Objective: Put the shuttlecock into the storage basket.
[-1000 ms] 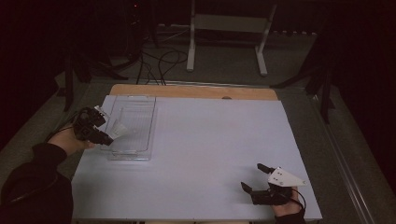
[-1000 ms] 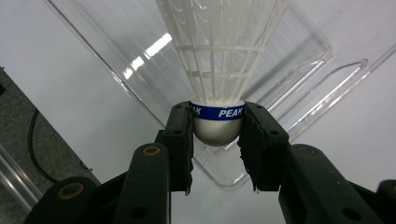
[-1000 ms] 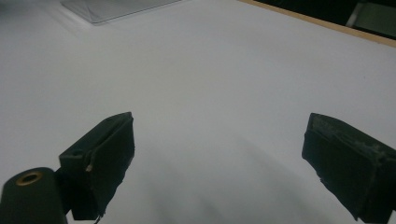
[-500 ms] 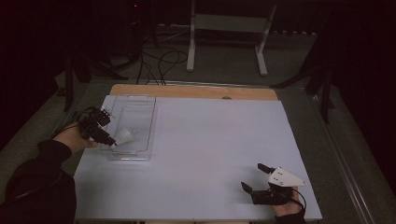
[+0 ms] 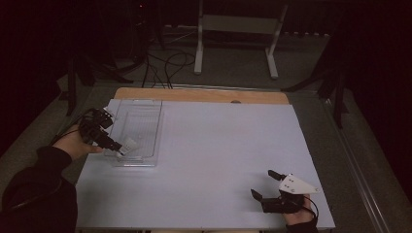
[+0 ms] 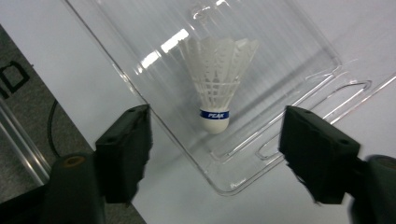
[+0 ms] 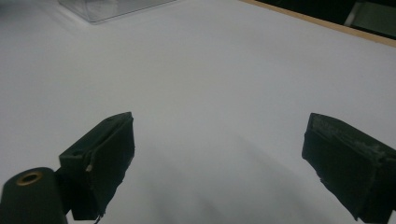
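Your left gripper [image 6: 215, 140] has just been opening; its jaws stand wide with nothing pressed between them. The white plastic shuttlecock with a blue band [image 6: 215, 84] lies free in the near end of the clear plastic tray [image 5: 145, 104] at the table's left, likely just set down there. Back straight out toward the near-left, minding the tray's low rim. Your right gripper [image 5: 268, 187] rests wide open and empty at the near right, with broad bare white tabletop [image 5: 223, 141] between.
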Available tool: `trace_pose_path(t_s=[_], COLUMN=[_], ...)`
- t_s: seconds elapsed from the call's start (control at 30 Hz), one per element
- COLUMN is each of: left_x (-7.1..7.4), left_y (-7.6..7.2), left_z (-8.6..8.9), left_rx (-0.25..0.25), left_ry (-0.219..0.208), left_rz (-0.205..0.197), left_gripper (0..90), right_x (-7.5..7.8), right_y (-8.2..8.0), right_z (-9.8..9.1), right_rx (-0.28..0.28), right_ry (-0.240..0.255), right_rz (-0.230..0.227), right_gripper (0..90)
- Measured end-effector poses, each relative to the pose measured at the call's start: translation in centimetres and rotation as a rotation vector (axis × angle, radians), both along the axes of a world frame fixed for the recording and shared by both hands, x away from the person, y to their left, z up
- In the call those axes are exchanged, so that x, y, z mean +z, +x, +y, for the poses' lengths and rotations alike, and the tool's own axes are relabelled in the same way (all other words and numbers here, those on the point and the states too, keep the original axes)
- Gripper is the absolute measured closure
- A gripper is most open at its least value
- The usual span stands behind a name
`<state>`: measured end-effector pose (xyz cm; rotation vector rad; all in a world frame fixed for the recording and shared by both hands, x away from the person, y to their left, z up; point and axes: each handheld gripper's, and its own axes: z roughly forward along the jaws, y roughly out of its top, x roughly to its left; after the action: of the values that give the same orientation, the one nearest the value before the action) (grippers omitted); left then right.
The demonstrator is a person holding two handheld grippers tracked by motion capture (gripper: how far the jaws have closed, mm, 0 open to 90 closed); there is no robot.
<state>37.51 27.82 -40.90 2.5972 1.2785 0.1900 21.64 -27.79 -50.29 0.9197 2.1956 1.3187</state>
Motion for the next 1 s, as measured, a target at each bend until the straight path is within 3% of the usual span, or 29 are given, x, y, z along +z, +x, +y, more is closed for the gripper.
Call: trace_pose_path(t_s=[0.07,0.23,0.3,0.53,0.63,0.73,1.0], left_x=[0.14,0.37,0.51,0.56,0.57,0.51,0.57], left_y=[-0.03,-0.24,-0.22,-0.39,-0.4,-0.47,-0.43], left_z=[0.09,0.1,0.09,-0.48,-0.49,-0.6,-0.67], left_rx=[0.002,-0.033,-0.026,-0.053,-0.063,-0.076,-0.083], left_ry=[-0.02,-0.058,-0.076,-0.07,-0.098,-0.103,-0.11], left_rz=[0.012,-0.024,-0.036,-0.054,-0.068,-0.079,-0.108], left_gripper=[19.4,0.1,0.0,0.0,0.0,0.0,0.0], right_x=[-0.01,-0.02,-0.04,-0.03,-0.02,0.06,-0.02], right_y=[0.02,0.02,0.02,0.01,0.02,0.03,0.03], right_z=[-0.01,0.03,0.02,0.0,-0.02,-0.11,-0.11], right_rx=[0.0,-0.002,-0.003,-0.003,-0.001,-0.003,-0.008], right_ry=[0.0,-0.003,-0.004,-0.003,-0.002,0.017,0.008], right_rz=[0.0,-0.001,0.001,0.002,0.001,0.005,0.005], right_gripper=[9.2,9.2,9.2,9.2,9.2,9.2,9.2])
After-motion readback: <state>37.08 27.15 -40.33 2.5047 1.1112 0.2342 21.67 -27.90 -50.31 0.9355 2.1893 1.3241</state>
